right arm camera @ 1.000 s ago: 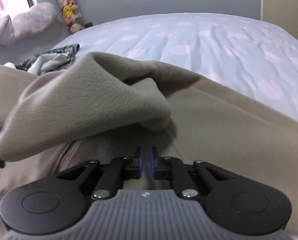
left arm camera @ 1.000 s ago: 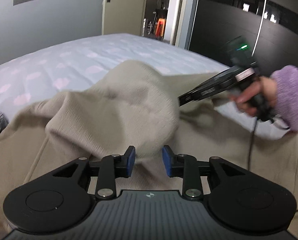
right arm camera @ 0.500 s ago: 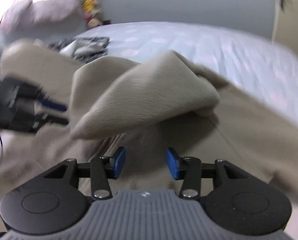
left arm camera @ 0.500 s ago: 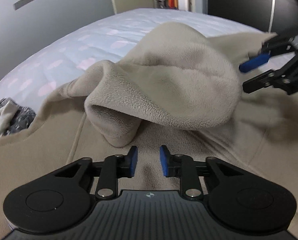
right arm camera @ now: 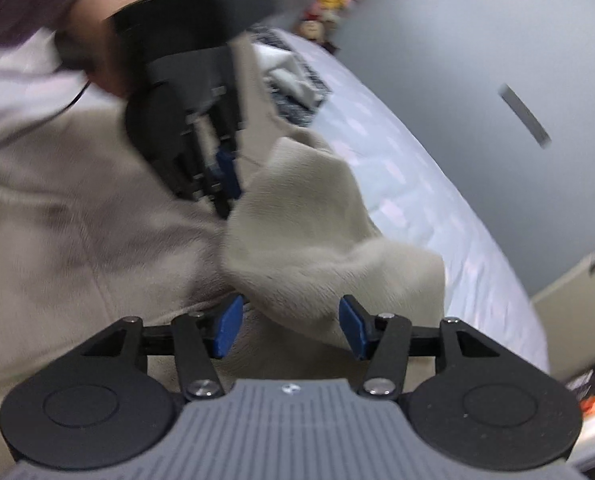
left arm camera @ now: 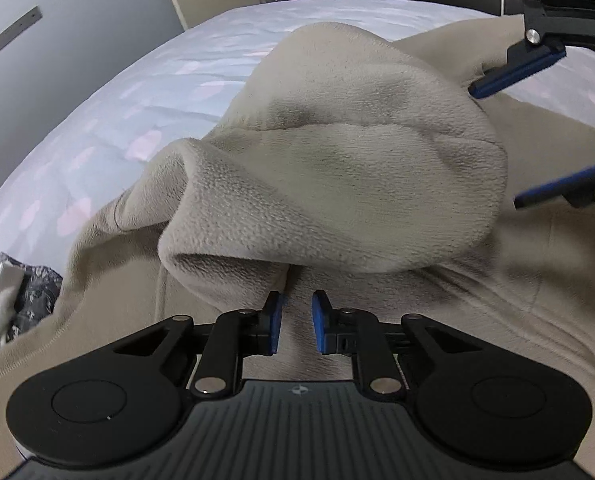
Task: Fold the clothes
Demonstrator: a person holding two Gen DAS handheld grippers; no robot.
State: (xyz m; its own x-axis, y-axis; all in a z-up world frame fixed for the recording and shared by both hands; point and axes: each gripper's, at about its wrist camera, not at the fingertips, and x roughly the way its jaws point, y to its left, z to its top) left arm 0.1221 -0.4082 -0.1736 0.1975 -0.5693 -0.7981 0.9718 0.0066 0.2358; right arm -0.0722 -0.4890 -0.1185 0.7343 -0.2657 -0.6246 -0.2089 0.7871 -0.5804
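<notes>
Beige fleece garment (left arm camera: 349, 168), prob a hoodie, lies spread on the bed (left arm camera: 145, 92), w/ one bunched part (hood or sleeve end, can't tell which) heaped on top of the flat body, its rolled edge facing the left wrist cam. Looks soft, thick, light; it'll slump and drape, not hold a crease, and the pile should give decent friction, so slip is unlikely. Best hold, I'd judge, is the doubled rolled edge or a seam, pinching both layers, not the loose middle of the bulge. Left tool (left arm camera: 296, 322): jaws have just been closing, now nearly together w/ a narrow gap; the rolled edge sits just beyond the left pad, fabric underneath, but no pinch visible, so not gripping yet. Right tool (right arm camera: 291, 330): jaws have just been opening, now well apart, straddling the lower lip of the bulge w/o pressing it. Right-cam pic is blurred. Outward: a dark patterned cloth pile (left arm camera: 21, 300) lies on the bed beside the garment; grey wall (left arm camera: 57, 20) beyond.
</notes>
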